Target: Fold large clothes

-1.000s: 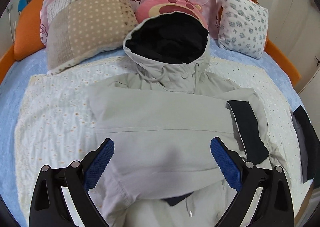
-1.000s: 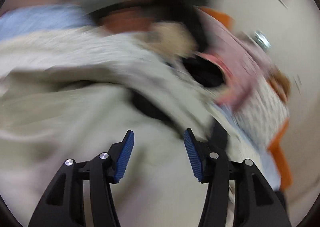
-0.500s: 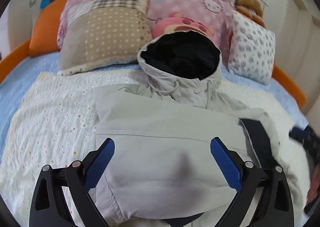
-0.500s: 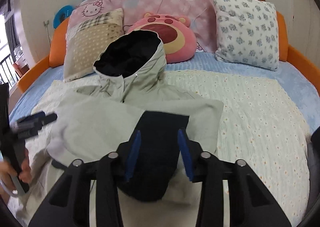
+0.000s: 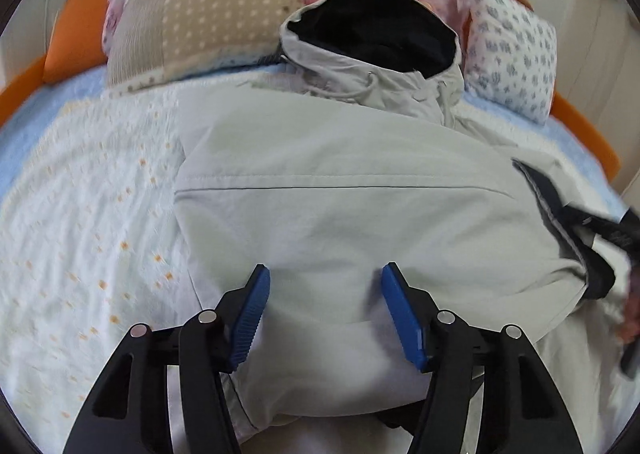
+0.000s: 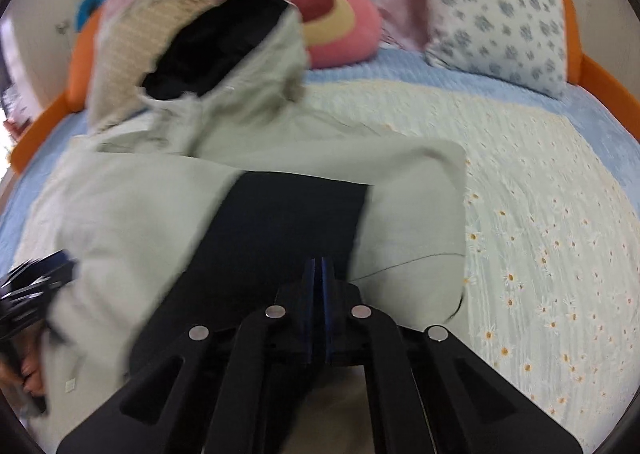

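Pale grey cotton jacket [image 5: 360, 213], hood toward the bed's [image 6: 560, 189] head edge, sleeves crossed for folding. We note the left hand-held gripper [image 5: 325, 310] closing astride the lower sleeve fold; the right hand-held gripper [image 6: 319, 286] pinched shut at the black cuff [image 6: 288, 221].

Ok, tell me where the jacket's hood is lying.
The hood lies at the far end of the jacket, open with its black lining up, against the pink plush cushion between two pillows.
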The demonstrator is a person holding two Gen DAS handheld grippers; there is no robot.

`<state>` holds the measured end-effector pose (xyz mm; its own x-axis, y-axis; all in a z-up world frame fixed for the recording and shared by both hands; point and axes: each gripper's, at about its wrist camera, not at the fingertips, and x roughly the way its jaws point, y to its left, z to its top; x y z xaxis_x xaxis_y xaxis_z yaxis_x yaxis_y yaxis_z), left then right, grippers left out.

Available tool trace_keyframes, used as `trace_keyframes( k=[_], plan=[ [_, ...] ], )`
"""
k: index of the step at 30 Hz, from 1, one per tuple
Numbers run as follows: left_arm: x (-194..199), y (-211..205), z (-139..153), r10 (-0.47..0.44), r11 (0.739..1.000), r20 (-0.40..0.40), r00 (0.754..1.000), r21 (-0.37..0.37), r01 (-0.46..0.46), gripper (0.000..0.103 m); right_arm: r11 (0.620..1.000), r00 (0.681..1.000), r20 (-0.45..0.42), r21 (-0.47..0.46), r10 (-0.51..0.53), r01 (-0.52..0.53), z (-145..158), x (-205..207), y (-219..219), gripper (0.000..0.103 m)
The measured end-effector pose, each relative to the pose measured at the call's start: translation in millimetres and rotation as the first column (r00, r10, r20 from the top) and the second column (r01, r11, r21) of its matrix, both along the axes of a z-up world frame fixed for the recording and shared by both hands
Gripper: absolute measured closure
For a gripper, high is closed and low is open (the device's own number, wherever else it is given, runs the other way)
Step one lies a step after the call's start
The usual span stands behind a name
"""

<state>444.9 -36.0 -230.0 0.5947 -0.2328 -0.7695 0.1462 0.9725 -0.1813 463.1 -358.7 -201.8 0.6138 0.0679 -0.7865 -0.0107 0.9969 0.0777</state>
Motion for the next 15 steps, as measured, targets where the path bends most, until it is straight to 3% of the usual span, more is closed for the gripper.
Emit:
trace_keyframes(
  k=[4, 7, 9, 10, 12, 15],
  plan=[
    [-1.9, -5.1, -3.9, -0.003, 1.000, 0.018, 1.000, 0.026, 0.002, 0.041, 0.999, 0.999, 0.015, -0.008, -0.046, 0.047, -25.0, 16.0, -6.8, 0.103],
    [0.4, -7.2, -0.4, -0.005, 0.999, 0.006, 1.000, 0.042, 0.004, 0.041, 0.992, 0.999, 0.025, -0.115, -0.047, 0.049, -24.0, 20.2, 9.5, 0.101],
    [-1.9, -4.8, 9.8, 0.010, 0.999, -0.001, 1.000, 0.037, -0.010, 0.042, 0.994, 0.999, 0.016, -0.103, -0.045, 0.047, -17.0, 18.1, 8.7, 0.099],
    [-6.9, -1.3, 17.6, 0.015, 1.000, 0.007, 1.000, 0.017, -0.016, 0.043, 0.998, 0.999, 0.022, -0.054, -0.036, 0.037, -9.4, 11.5, 3.7, 0.099],
    [-22.8, 3.7, 33.8, 0.014, 1.000, 0.043, 0.999, 0.006, -0.014, 0.043, 1.000, 0.996, 0.088, -0.013, 0.004, -0.003, 12.5, -16.7, 2.3, 0.099],
    [-46.2, 5.5, 47.6, 0.003, 0.997, 0.106, 0.994, 0.077, -0.011, 0.043, 0.994, 0.986, 0.129, -0.013, 0.107, -0.106, 31.4, -53.3, 12.0, 0.099]
  ],
)
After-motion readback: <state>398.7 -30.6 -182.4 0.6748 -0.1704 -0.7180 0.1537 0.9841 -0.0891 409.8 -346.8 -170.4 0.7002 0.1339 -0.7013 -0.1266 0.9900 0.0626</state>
